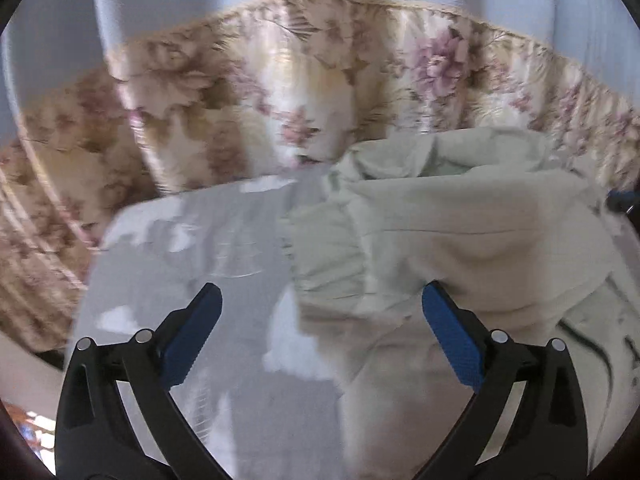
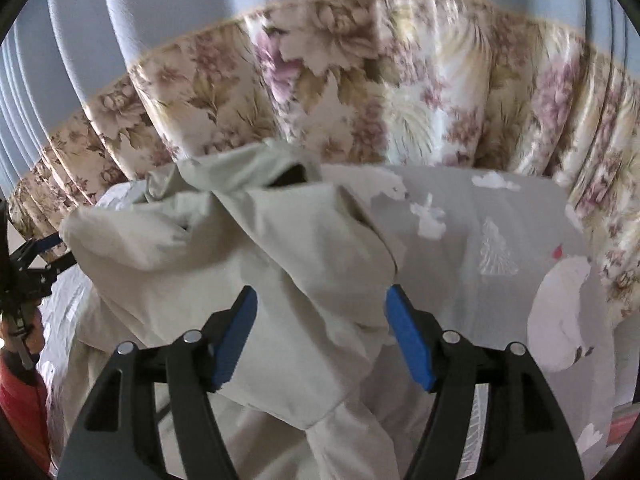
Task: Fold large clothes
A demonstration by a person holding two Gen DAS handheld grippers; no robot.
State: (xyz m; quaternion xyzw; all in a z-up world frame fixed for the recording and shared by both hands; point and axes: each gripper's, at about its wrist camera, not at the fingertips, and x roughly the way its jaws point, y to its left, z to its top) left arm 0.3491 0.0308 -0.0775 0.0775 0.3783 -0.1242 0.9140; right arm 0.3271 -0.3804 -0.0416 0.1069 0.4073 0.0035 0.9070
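Here the left gripper is spread wide, its two blue pads far apart; the right-hand pad touches a bunched fold of the pale cream garment, while the other hangs over the grey bedsheet — nothing is clamped. The right gripper is likewise open, straddling a raised ridge of the same garment without pinching it.

One garment shows, crumpled on the sheet printed with white shapes, before a floral curtain. Its elastic-gathered edge faces the sheet in the left view. In the right view its long axis runs from upper left down toward the camera — though heaped folds blur this.
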